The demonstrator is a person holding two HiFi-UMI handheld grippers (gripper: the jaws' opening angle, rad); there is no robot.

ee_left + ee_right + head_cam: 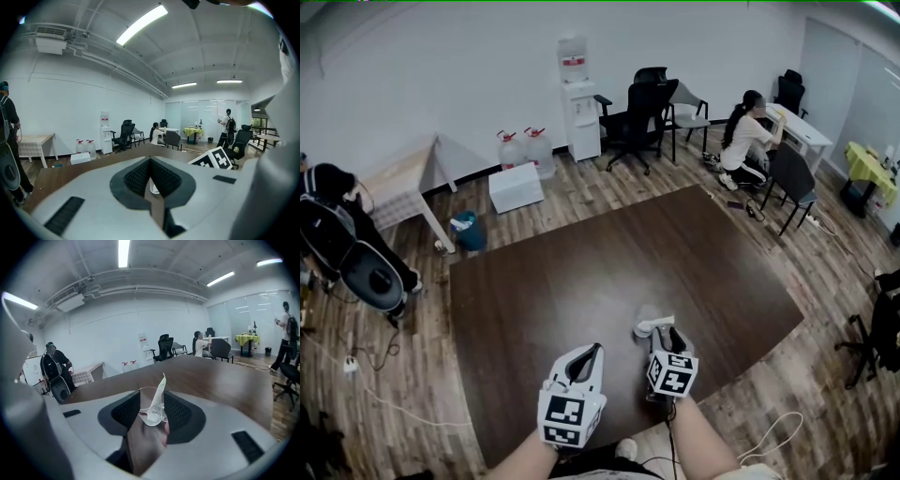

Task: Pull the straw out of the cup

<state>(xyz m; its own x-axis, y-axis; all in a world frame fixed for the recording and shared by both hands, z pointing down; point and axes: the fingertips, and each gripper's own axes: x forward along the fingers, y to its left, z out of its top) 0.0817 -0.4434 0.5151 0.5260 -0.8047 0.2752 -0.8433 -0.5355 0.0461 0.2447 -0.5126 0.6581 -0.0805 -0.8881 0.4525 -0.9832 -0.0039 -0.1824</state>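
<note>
A small clear plastic cup (151,414) stands on the dark brown table (581,272) near its front edge. A white pointed straw (161,386) leans out of the cup to the right. My right gripper (152,397) is open, and the cup sits in the gap between its black pads without either pad touching it. In the head view the cup (647,320) and the straw (660,324) show just ahead of my right gripper (669,335). My left gripper (597,348) hovers to the cup's left, its jaws meeting at the tips, with nothing in them. Through the left gripper (150,161) the cup (154,189) shows small.
Behind the table are a water dispenser (578,103), water jugs (525,148), a white box (516,187) and office chairs (637,117). A person sits at a desk (745,141) at the back right. At the left stand a stroller (356,262) and a small table (398,183).
</note>
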